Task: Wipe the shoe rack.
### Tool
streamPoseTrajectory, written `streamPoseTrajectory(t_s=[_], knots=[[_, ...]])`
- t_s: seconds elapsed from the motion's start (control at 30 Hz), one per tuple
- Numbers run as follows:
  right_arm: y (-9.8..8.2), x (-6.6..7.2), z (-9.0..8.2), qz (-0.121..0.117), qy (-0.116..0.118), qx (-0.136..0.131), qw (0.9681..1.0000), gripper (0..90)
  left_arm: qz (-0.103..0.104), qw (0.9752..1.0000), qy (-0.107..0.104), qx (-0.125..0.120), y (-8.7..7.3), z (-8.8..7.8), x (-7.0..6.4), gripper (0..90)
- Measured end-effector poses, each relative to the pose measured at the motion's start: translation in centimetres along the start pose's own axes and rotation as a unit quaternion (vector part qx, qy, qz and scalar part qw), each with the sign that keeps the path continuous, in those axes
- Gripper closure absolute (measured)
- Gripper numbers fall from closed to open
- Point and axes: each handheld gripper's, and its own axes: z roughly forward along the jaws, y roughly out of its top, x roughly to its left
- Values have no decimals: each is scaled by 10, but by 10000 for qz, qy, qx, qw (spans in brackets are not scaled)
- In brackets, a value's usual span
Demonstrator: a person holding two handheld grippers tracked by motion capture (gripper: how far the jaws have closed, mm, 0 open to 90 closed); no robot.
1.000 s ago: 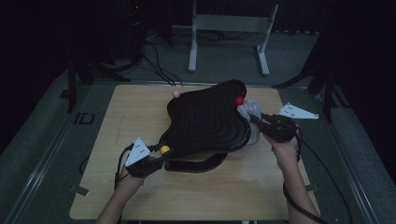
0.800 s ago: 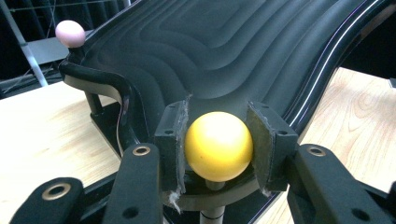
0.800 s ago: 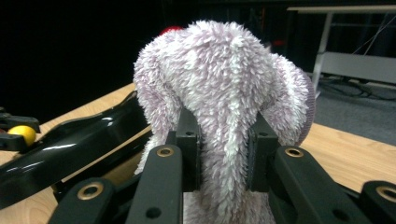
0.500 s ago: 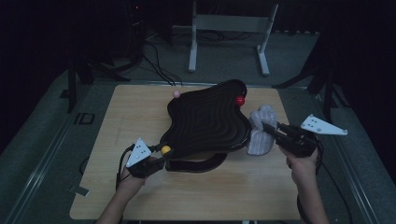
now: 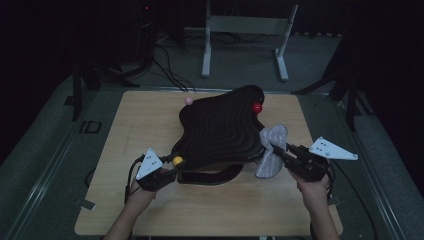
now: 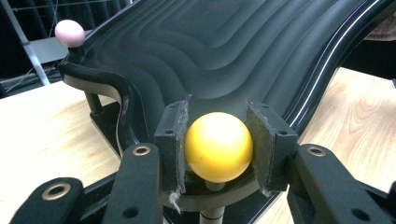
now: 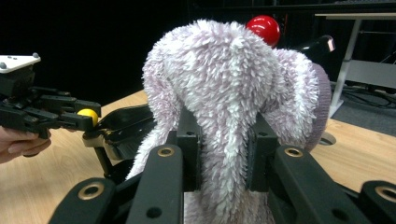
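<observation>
Dark room, wooden table (image 5: 125, 200) in middle. Left gripper (image 5: 167, 167) at near-left corner of black wavy tray (image 5: 225, 130), jaws pinching yellow ball (image 6: 218, 147) on its post. Pink ball (image 5: 189, 100) at far corner, red ball (image 5: 257, 107) far right. Right gripper (image 5: 280, 152) just off tray's right edge, jaws clamped on fluffy lilac cloth (image 7: 224, 93), cloth hanging beside tray.

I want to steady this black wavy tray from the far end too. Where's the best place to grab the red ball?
Grip the red ball across its round sides, coming from the tray's far right edge: it protrudes there like the yellow ball the left hand-held gripper clamps.
</observation>
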Motion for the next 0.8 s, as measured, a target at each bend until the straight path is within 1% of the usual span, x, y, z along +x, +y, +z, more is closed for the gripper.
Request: streamPoseTrajectory(t_s=[0.1,0.27,0.47,0.57,0.73,0.8], knots=[[-2,0,0,50,6,-19,10000,726,16,10000,-39,9,0,0,1,601],[-3,0,1,32,-36,-34,10000,727,29,10000,-60,25,0,-1,0,601],[-9,1,1,-30,-151,50,9999,729,35,10000,-74,10,0,-1,-3,602],[-12,2,0,-2,-141,95,9999,729,55,9999,-79,29,0,-1,-3,601],[-12,3,0,-32,-148,124,9998,728,82,9999,-117,28,0,-2,-3,601],[-12,3,0,-59,-185,132,9997,729,95,9998,-150,28,1,-2,-4,602]])
